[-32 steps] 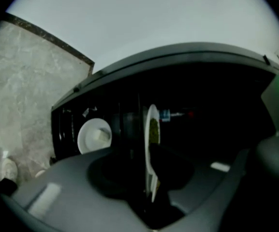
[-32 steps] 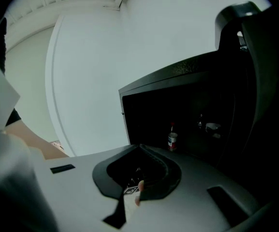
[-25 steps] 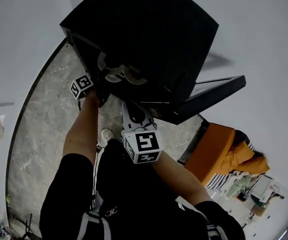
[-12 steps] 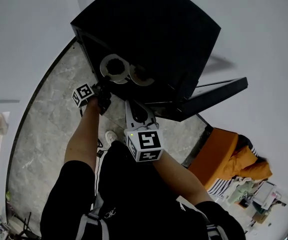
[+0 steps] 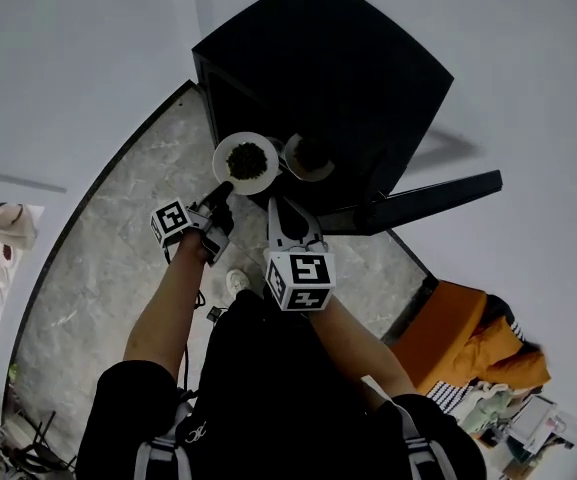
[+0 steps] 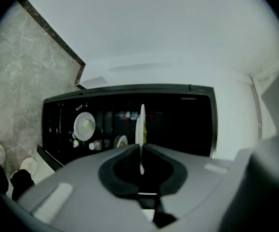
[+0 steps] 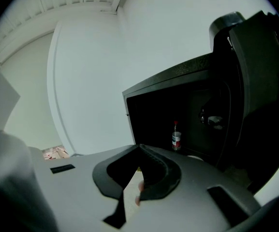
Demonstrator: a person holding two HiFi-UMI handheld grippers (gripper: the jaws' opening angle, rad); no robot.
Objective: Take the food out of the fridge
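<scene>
Inside fridge: red-labelled bottle, print unreadable.

My L gripper has come back & up, pulling the plate out of the fridge. The dark food on it now shows in full.

The fridge looks smooth black, the floor veined stone.
</scene>
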